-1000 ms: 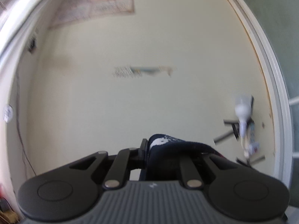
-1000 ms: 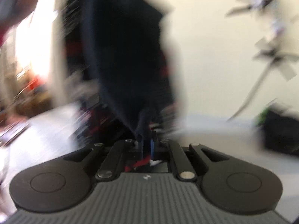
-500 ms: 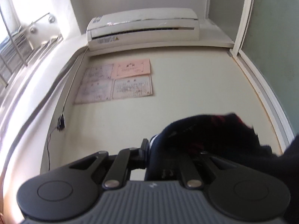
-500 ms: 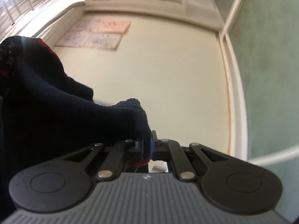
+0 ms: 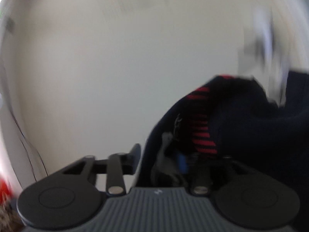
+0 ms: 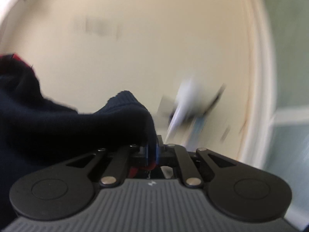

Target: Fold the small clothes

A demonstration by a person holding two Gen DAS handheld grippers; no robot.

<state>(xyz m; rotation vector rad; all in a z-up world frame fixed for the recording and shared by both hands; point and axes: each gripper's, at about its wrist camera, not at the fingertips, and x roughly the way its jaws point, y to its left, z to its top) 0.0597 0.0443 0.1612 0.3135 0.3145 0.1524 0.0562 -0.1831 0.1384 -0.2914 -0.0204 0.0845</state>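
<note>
A dark navy knitted garment with red stripes (image 5: 231, 119) hangs between both grippers, held up in the air. My left gripper (image 5: 160, 154) is shut on one edge of it; the cloth drapes over its right finger and hides the tips. In the right wrist view the garment (image 6: 58, 125) spreads to the left, and my right gripper (image 6: 151, 152) is shut on its ribbed edge. Both views face a cream wall and are blurred by motion.
A cream wall (image 5: 115, 67) fills both views. A blurred white object with dark tape strips (image 6: 189, 104) is fixed to it, also at the right in the left wrist view (image 5: 264, 44). A green panel with a white frame (image 6: 289, 77) is at right.
Both grippers swung down from the air conditioner and papers high on the wall to the lower wall, still holding the garment, which has shifted and spread to the right of the left gripper.
</note>
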